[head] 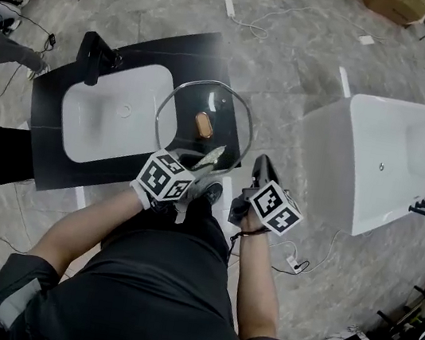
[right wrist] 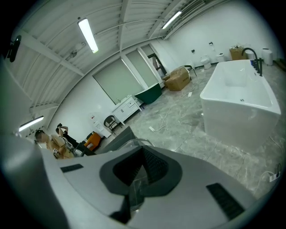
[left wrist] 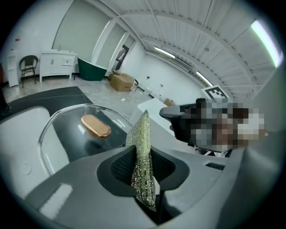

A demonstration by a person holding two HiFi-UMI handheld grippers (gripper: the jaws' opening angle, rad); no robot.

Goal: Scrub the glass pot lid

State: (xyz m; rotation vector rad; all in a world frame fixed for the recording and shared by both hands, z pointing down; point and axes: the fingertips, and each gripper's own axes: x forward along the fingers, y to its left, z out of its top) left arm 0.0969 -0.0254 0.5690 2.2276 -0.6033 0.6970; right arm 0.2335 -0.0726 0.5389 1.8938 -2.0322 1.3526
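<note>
The round glass pot lid [head: 187,104] with a copper-coloured handle [head: 204,124] hangs over the right end of a black countertop [head: 44,161]. My right gripper [head: 260,165] is at the lid's right edge and is shut on its rim. In the right gripper view a strip of the glass lid [right wrist: 134,144] runs into the closed jaws of the gripper [right wrist: 136,181]. My left gripper [head: 204,164] is shut on a glittery scrub cloth [head: 210,157] at the lid's near edge. In the left gripper view the cloth [left wrist: 143,152] stands upright in the gripper [left wrist: 144,179], the lid [left wrist: 67,120] just beyond it.
A white basin [head: 112,120] is set in the countertop, with a black faucet [head: 94,57] at its far end. A white bathtub [head: 391,163] stands to the right. Cables [head: 262,20] and a cardboard box [head: 394,3] lie on the marble floor.
</note>
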